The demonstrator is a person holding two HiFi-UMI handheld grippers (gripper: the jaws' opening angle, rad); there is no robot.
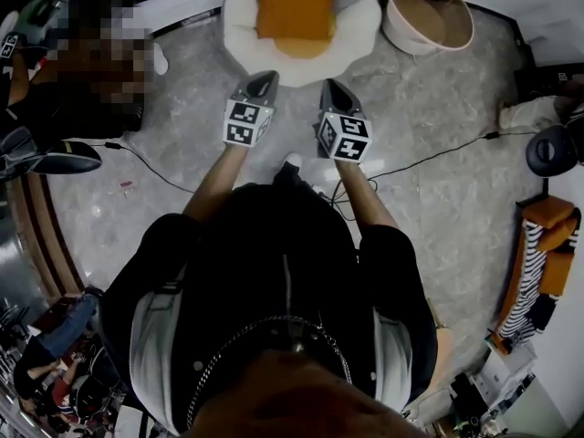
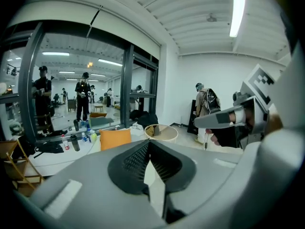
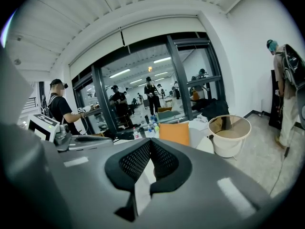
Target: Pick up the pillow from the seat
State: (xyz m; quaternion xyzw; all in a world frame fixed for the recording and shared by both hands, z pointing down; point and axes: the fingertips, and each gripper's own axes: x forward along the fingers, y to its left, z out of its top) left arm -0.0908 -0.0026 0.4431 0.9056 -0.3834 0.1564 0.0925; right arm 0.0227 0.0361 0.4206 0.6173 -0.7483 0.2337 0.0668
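An orange pillow (image 1: 297, 7) lies on a white round seat (image 1: 239, 35) at the top of the head view, just ahead of both grippers. My left gripper (image 1: 266, 78) and right gripper (image 1: 329, 87) are held side by side above the floor, short of the seat, both shut with nothing between their jaws. From the left gripper view the pillow (image 2: 115, 138) shows beyond the closed jaws (image 2: 149, 144), with the right gripper (image 2: 224, 119) off to the right. The right gripper view has the pillow (image 3: 174, 133) on the seat (image 3: 206, 145) straight past its closed jaws (image 3: 150, 142).
A round beige bin (image 1: 429, 12) stands on the floor right of the seat. A black cable (image 1: 438, 153) runs across the grey floor at right. An orange and striped chair (image 1: 543, 263) sits at the far right. Several people stand behind glass panels (image 3: 143, 99).
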